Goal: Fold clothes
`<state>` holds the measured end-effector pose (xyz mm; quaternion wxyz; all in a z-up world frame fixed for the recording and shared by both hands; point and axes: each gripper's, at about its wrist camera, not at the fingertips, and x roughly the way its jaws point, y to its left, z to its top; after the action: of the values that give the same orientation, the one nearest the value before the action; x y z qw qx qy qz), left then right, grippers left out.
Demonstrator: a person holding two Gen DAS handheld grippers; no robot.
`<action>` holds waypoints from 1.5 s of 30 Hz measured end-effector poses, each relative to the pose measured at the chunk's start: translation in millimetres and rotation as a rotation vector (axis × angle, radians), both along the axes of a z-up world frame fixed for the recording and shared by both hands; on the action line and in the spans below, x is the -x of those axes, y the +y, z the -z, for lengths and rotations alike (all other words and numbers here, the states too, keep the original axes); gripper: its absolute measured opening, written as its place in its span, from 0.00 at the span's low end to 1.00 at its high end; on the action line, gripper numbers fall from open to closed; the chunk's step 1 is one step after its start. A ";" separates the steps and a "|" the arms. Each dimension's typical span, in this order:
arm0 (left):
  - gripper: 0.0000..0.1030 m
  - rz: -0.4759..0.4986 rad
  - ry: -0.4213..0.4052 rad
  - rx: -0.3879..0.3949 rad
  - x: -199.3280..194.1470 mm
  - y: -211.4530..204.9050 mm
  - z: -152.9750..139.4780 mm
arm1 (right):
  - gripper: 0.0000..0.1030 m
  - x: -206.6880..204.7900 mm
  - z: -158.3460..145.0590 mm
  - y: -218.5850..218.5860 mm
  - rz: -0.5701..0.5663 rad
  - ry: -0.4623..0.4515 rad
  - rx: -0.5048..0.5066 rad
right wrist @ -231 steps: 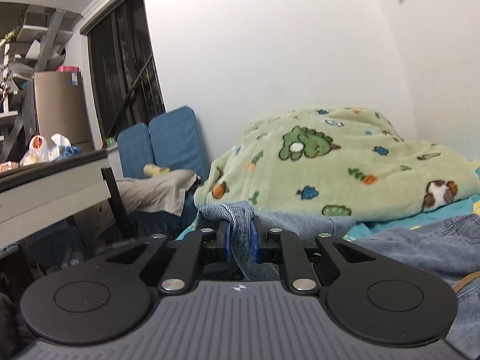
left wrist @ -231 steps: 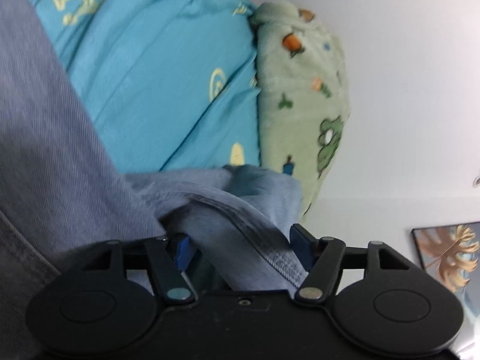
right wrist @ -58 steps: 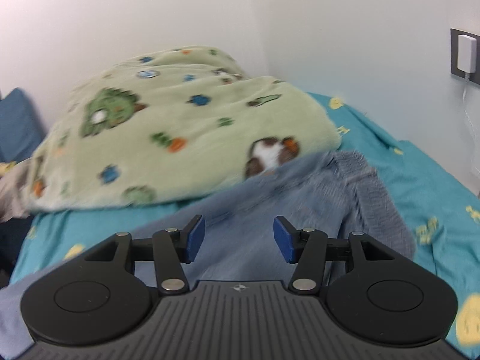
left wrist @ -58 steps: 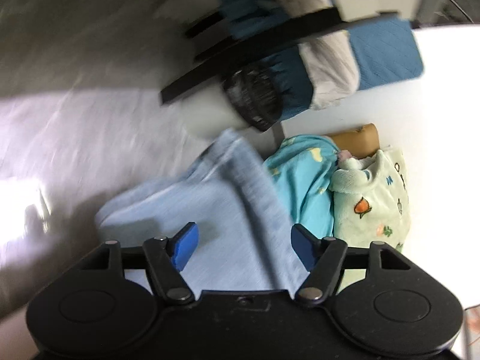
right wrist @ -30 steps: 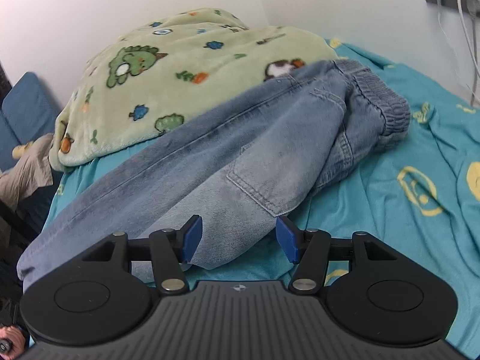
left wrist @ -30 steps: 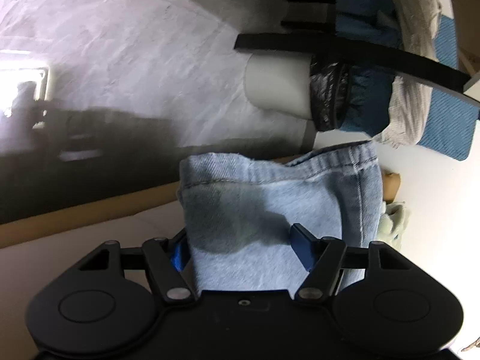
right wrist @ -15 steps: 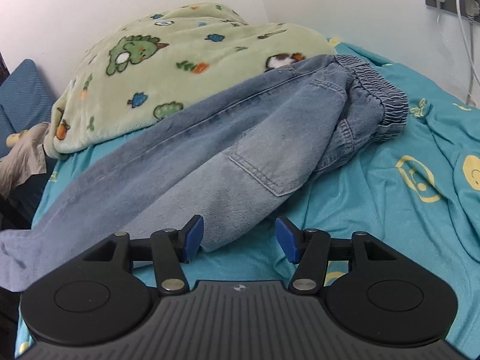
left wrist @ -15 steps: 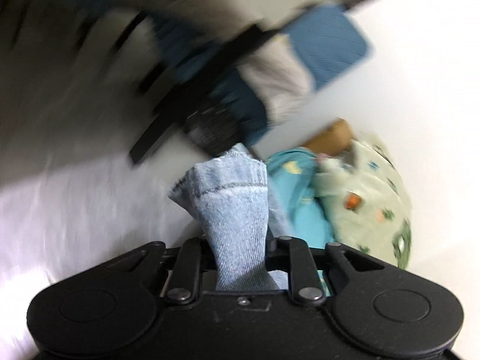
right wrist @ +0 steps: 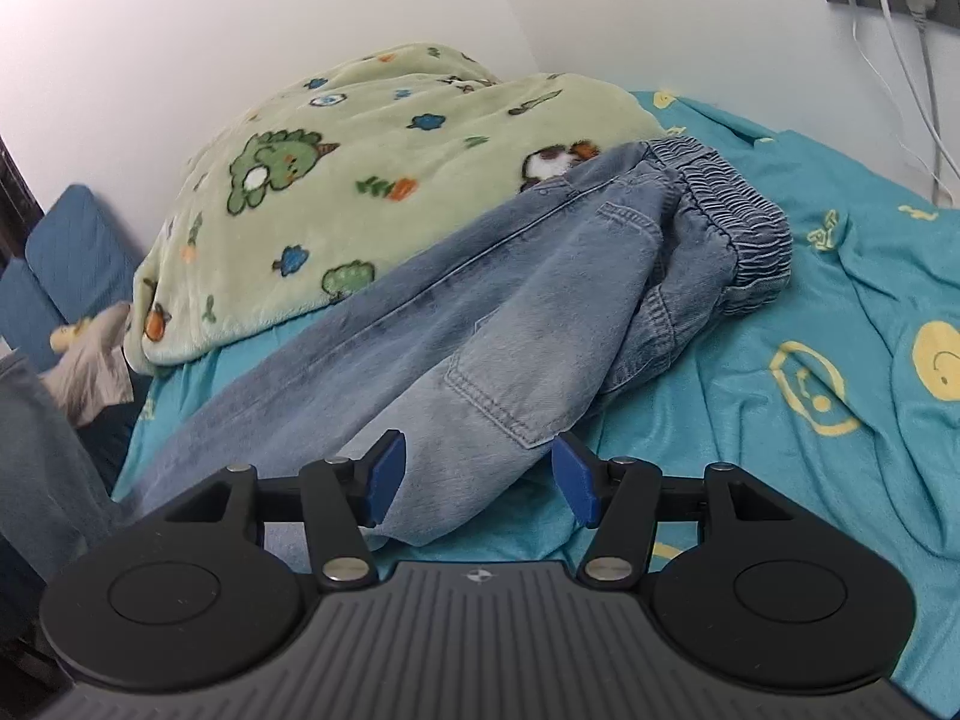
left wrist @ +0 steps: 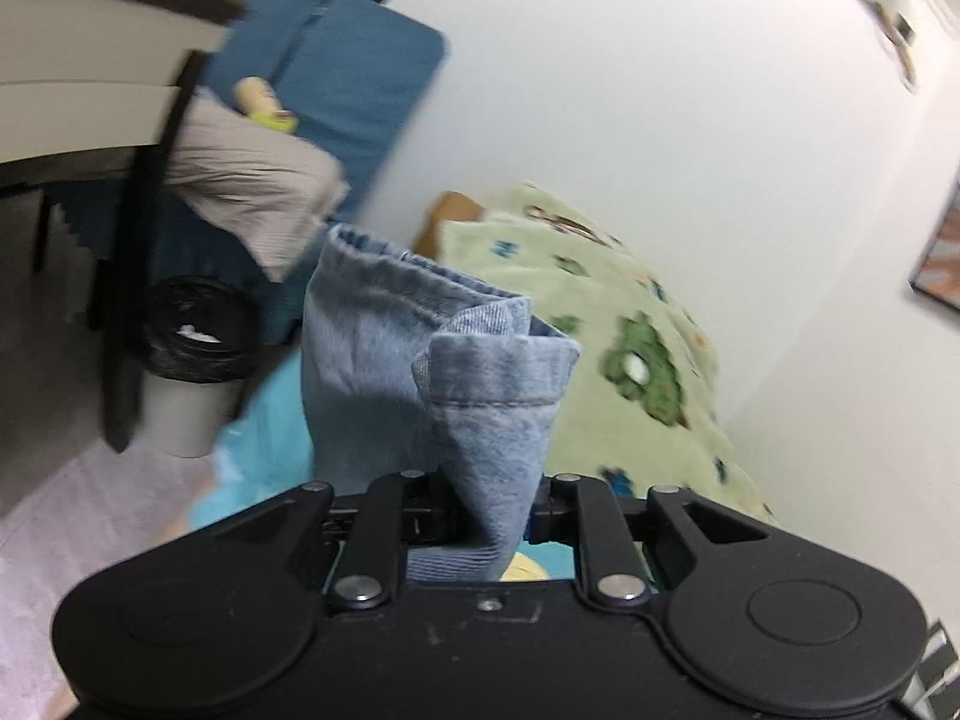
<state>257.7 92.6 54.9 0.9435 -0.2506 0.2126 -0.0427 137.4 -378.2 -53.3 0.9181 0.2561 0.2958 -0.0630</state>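
Note:
Light blue jeans (right wrist: 510, 300) lie lengthwise on the turquoise bed sheet (right wrist: 840, 312), with the elastic waistband (right wrist: 738, 222) at the far right and the legs running toward the left. My left gripper (left wrist: 489, 510) is shut on the leg cuffs (left wrist: 456, 360) and holds them up in the air at the bed's foot end. My right gripper (right wrist: 477, 471) is open and empty, low over the thigh part of the jeans.
A green dinosaur blanket (right wrist: 360, 180) is heaped behind the jeans against the wall. A lined waste bin (left wrist: 192, 360), a desk edge (left wrist: 90, 102) and blue cushions (left wrist: 354, 78) stand past the bed's foot end. Charger cables (right wrist: 912, 72) hang on the right wall.
My left gripper closed on the jeans' leg cuffs and lifted them, swinging from the floor toward the bed. My right gripper stayed open and barely moved.

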 end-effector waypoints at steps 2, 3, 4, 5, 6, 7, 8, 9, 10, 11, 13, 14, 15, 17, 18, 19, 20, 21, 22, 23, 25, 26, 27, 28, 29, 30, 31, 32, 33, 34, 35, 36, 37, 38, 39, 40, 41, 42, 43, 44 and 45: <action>0.15 0.032 -0.006 -0.016 -0.8 -30.3 0.8 | 0.56 2.0 -0.8 -5.3 0.007 -0.006 -0.016; 0.15 0.047 -0.009 -0.018 -0.5 -44.2 2.4 | 0.56 3.5 -1.5 -6.5 0.005 -0.009 -0.018; 0.15 0.061 -0.008 -0.020 -0.2 -57.7 4.9 | 0.56 4.6 -1.6 -8.5 0.003 -0.011 -0.021; 0.15 0.076 -0.005 -0.022 0.1 -70.7 8.3 | 0.56 5.6 -1.8 -10.5 0.000 -0.012 -0.025; 0.15 0.090 0.000 -0.026 0.2 -83.6 12.5 | 0.56 6.6 -1.9 -12.5 -0.002 -0.013 -0.028; 0.15 0.105 0.007 -0.031 0.1 -96.5 17.5 | 0.56 8.1 -2.0 -16.1 0.004 -0.017 -0.044; 0.15 0.121 0.016 -0.038 -0.1 -108.8 23.2 | 0.56 9.5 -2.1 -19.8 0.011 -0.022 -0.061; 0.15 0.137 0.027 -0.047 -0.3 -120.6 29.7 | 0.56 11.0 -2.1 -23.8 0.018 -0.029 -0.080; 0.15 0.154 0.037 -0.057 -0.6 -132.3 36.3 | 0.56 12.4 -2.2 -27.7 0.025 -0.035 -0.095; 0.15 0.170 0.051 -0.067 -1.0 -143.9 43.2 | 0.56 13.8 -2.3 -31.6 0.032 -0.040 -0.110; 0.15 0.194 0.080 -0.102 -0.3 -165.8 57.2 | 0.56 16.7 -1.4 -37.6 0.045 -0.046 -0.130; 0.15 0.205 0.091 -0.124 1.1 -175.1 64.1 | 0.56 17.3 -0.6 -39.5 0.045 -0.045 -0.140; 0.15 0.213 0.102 -0.149 2.9 -182.0 71.3 | 0.56 17.8 0.2 -41.3 0.045 -0.044 -0.149; 0.15 0.228 0.125 -0.199 5.7 -193.9 85.5 | 0.56 17.5 1.3 -42.8 0.040 -0.043 -0.161; 0.15 0.237 0.140 -0.231 7.0 -200.1 92.4 | 0.56 17.6 1.6 -42.9 0.036 -0.044 -0.163; 0.15 0.247 0.157 -0.271 5.5 -203.1 100.6 | 0.56 17.8 1.8 -42.6 0.032 -0.046 -0.164; 0.16 0.255 0.173 -0.305 4.2 -204.1 109.2 | 0.56 17.5 2.1 -42.2 0.026 -0.047 -0.162; 0.16 0.260 0.188 -0.329 5.9 -206.1 116.4 | 0.56 17.3 2.5 -41.8 0.020 -0.049 -0.159; 0.16 0.262 0.200 -0.340 7.4 -207.1 122.5 | 0.56 16.8 3.4 -41.2 0.013 -0.046 -0.154; 0.17 0.261 0.211 -0.344 9.2 -208.2 127.2 | 0.56 16.1 4.6 -40.8 0.008 -0.043 -0.150; 0.22 0.262 0.224 -0.360 11.9 -211.3 131.8 | 0.56 14.1 7.8 -38.8 -0.006 -0.028 -0.150; 0.27 0.268 0.231 -0.368 12.1 -212.5 131.3 | 0.56 13.4 8.9 -38.1 -0.011 -0.024 -0.151; 0.31 0.273 0.240 -0.374 12.9 -213.2 129.7 | 0.56 12.6 9.3 -36.7 -0.017 -0.024 -0.148; 0.32 0.279 0.249 -0.380 13.7 -214.0 128.1 | 0.56 11.7 9.6 -35.4 -0.023 -0.023 -0.144; 0.35 0.283 0.259 -0.387 15.1 -214.5 126.0 | 0.56 10.9 9.9 -34.1 -0.029 -0.023 -0.140; 0.40 0.287 0.269 -0.388 17.9 -213.6 123.1 | 0.56 10.2 10.3 -32.7 -0.033 -0.023 -0.137; 0.43 0.291 0.280 -0.385 21.6 -211.3 119.8 | 0.56 9.8 11.0 -31.6 -0.037 -0.021 -0.139; 0.50 0.294 0.290 -0.382 25.4 -209.1 116.5 | 0.56 9.5 11.6 -30.7 -0.041 -0.019 -0.141; 0.56 0.301 0.295 -0.371 29.3 -205.4 113.5 | 0.56 9.3 11.8 -29.9 -0.044 -0.018 -0.139; 0.58 0.309 0.295 -0.357 33.3 -200.5 111.1 | 0.56 9.6 12.2 -29.2 -0.045 -0.017 -0.140; 0.60 0.313 0.300 -0.352 37.6 -196.1 108.8 | 0.56 9.9 12.6 -28.5 -0.047 -0.016 -0.141; 0.61 0.313 0.305 -0.348 42.4 -190.7 106.2 | 0.56 10.3 13.0 -27.9 -0.048 -0.015 -0.142; 0.61 0.312 0.309 -0.341 47.4 -184.6 103.4 | 0.56 10.6 13.4 -27.2 -0.050 -0.015 -0.143; 0.61 0.311 0.314 -0.335 52.4 -178.5 100.6 | 0.56 10.8 13.7 -27.1 -0.048 -0.016 -0.147; 0.63 0.305 0.316 -0.325 57.0 -172.0 97.9 | 0.56 11.0 13.9 -27.0 -0.046 -0.017 -0.151; 0.64 0.291 0.316 -0.302 61.0 -163.5 95.8 | 0.56 11.2 14.1 -26.9 -0.043 -0.019 -0.155; 0.68 0.272 0.318 -0.271 64.7 -153.4 94.0 | 0.56 11.4 14.4 -26.8 -0.041 -0.020 -0.159; 0.70 0.253 0.321 -0.240 68.4 -143.3 92.2 | 0.56 11.6 14.6 -26.7 -0.039 -0.022 -0.163; 0.70 0.234 0.323 -0.210 72.0 -133.1 90.5 | 0.56 11.8 14.9 -26.7 -0.036 -0.023 -0.168; 0.73 0.216 0.322 -0.173 75.3 -122.6 89.3 | 0.56 12.0 15.1 -26.6 -0.034 -0.025 -0.172; 0.77 0.197 0.318 -0.128 77.7 -111.1 89.8 | 0.56 12.1 15.7 -26.8 -0.030 -0.026 -0.175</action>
<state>180.0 -18.6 -35.0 0.9033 -0.1718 0.3847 -0.0811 125.4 -405.0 -69.1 0.8969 0.3317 0.2918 -0.0198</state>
